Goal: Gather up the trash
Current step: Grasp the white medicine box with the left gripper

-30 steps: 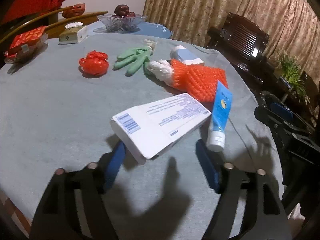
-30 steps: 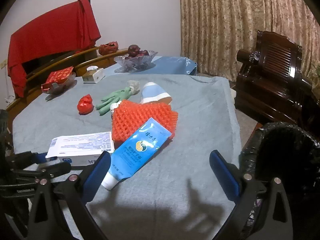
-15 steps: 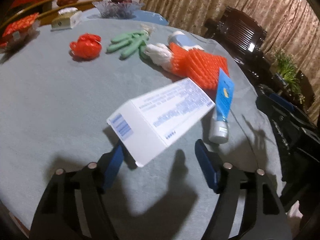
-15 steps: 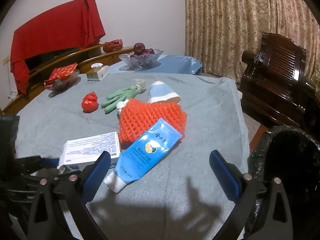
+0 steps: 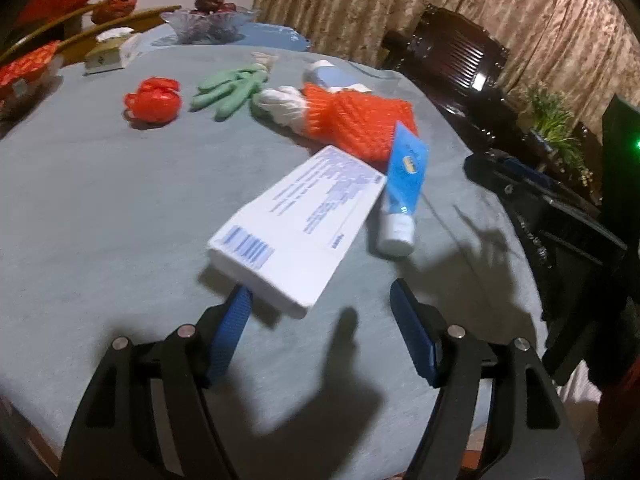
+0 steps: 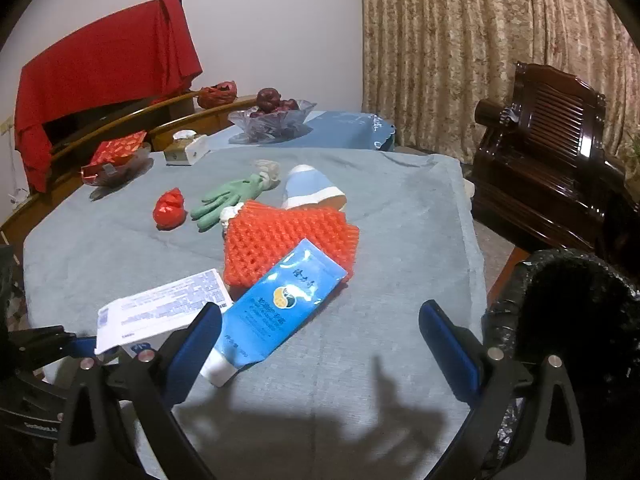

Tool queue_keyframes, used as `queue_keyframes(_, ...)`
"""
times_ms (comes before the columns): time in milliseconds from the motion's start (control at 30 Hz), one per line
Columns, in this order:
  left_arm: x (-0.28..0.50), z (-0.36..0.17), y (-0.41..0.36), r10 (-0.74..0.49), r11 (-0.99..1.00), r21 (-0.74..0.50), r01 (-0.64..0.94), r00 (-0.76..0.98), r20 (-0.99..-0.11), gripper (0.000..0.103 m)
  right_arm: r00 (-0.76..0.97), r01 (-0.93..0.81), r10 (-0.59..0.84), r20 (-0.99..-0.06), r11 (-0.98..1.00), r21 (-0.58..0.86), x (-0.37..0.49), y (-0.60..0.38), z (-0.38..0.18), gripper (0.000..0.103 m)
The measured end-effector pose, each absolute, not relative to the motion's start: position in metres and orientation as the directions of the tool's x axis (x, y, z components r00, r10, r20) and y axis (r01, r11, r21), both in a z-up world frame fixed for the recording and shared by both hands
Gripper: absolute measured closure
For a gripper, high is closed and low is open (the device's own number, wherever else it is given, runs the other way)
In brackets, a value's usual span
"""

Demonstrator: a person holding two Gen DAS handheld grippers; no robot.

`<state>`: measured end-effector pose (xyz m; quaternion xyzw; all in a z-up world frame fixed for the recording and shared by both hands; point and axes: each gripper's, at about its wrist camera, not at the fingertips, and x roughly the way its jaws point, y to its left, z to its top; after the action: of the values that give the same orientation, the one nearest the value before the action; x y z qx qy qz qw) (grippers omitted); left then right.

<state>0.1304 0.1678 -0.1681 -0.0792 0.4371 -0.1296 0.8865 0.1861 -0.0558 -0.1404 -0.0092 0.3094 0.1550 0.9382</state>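
A white printed box (image 5: 296,228) lies on the grey tablecloth, its near end tilted up over the left finger (image 5: 234,320) of my open left gripper (image 5: 320,320). A blue tube (image 5: 402,196) with a white cap lies beside it, against an orange foam net (image 5: 356,124). A white glove (image 5: 282,104), a green glove (image 5: 230,88), a red crumpled wrapper (image 5: 154,98) and a pale blue cup (image 5: 330,78) lie farther back. My right gripper (image 6: 320,332) is open and empty, just in front of the tube (image 6: 280,308), with the box (image 6: 164,312) to its left.
A black-lined trash bin (image 6: 576,312) stands off the table's right edge. A dark wooden armchair (image 6: 552,152) is behind it. A glass fruit bowl (image 6: 276,118), a tissue box (image 6: 186,152) and a red-wrapped dish (image 6: 114,160) sit at the table's far side.
The box's near end has lifted and tilted up on my left gripper's left finger. The right gripper has moved slightly closer to the tube.
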Motion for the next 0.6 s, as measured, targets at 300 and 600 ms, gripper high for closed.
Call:
queue_keyframes(300, 0.122, -0.159, 0.183, -0.252, 0.967, -0.216, 0.133, 0.611, -0.75, 0.024, 0.759, -0.313, 0.29, -0.583, 0.948, 0.064, 0.185, -0.049, -0.139, 0.006)
queue_keyframes(600, 0.153, -0.166, 0.172, -0.288, 0.957, -0.213, 0.194, 0.597, -0.749, 0.023, 0.76, -0.311, 0.286, -0.583, 0.949, 0.061, 0.187, -0.048, -0.138, 0.006)
